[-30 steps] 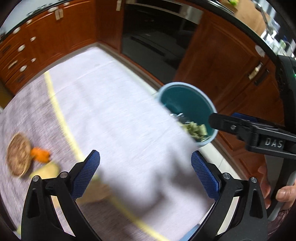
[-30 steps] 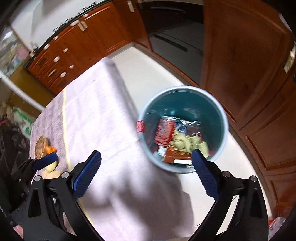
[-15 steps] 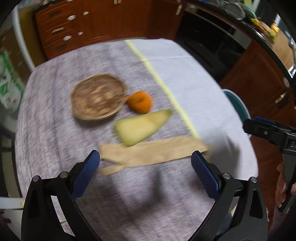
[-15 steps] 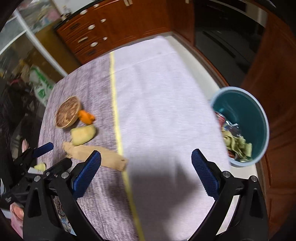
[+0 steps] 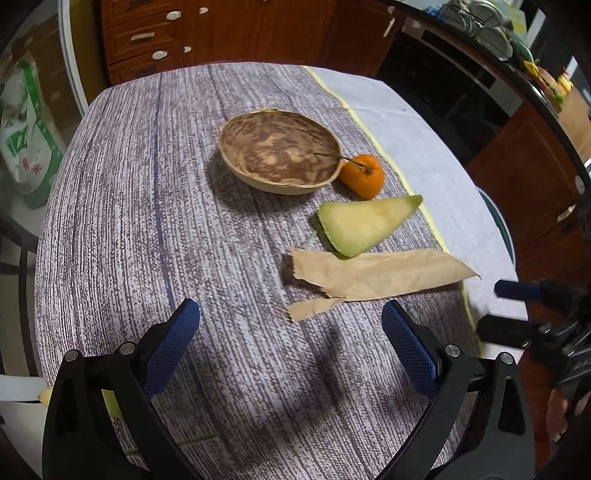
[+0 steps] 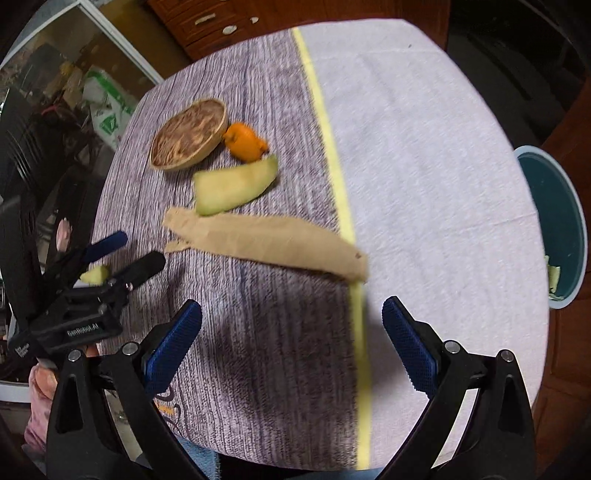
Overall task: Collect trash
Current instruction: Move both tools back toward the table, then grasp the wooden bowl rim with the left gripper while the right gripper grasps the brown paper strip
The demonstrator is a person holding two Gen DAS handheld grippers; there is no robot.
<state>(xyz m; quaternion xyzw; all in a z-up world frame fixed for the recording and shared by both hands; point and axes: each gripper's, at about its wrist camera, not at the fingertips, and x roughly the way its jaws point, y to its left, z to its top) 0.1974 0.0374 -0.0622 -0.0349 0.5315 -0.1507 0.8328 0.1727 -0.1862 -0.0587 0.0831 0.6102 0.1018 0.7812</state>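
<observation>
The worktop (image 5: 155,206) is round and covered by a cloth, grey-purple streaked on one part and pale on the other, with a thin yellow stripe (image 6: 334,162) dividing them. Beyond its far edge stand dark wooden cabinets (image 5: 155,33) with pale handles. Off the worktop's right edge, on the floor, sits a teal trash bin (image 6: 554,218) with a pale rim; some greenish scrap shows at its lower inside.

On the streaked part lies a long torn strip of brown paper (image 5: 373,275), one end reaching across the yellow stripe. Its upper edge touches a pale green melon wedge (image 5: 360,223), which lies just beside a small orange fruit (image 5: 362,176). The orange touches the rim of a shallow brown marbled bowl (image 5: 279,151), the thing nearest the worktop's centre. A thin stem (image 5: 334,157) runs from the orange across the bowl's rim.

The left hand-held gripper (image 5: 291,345) hangs above the near edge of the streaked cloth, its blue-padded fingers spread wide with nothing between them. The right hand-held gripper (image 6: 291,343) hangs above the near edge at the yellow stripe, likewise spread and empty. A small pale green scrap (image 6: 95,275) shows by the left tool in the right wrist view.
</observation>
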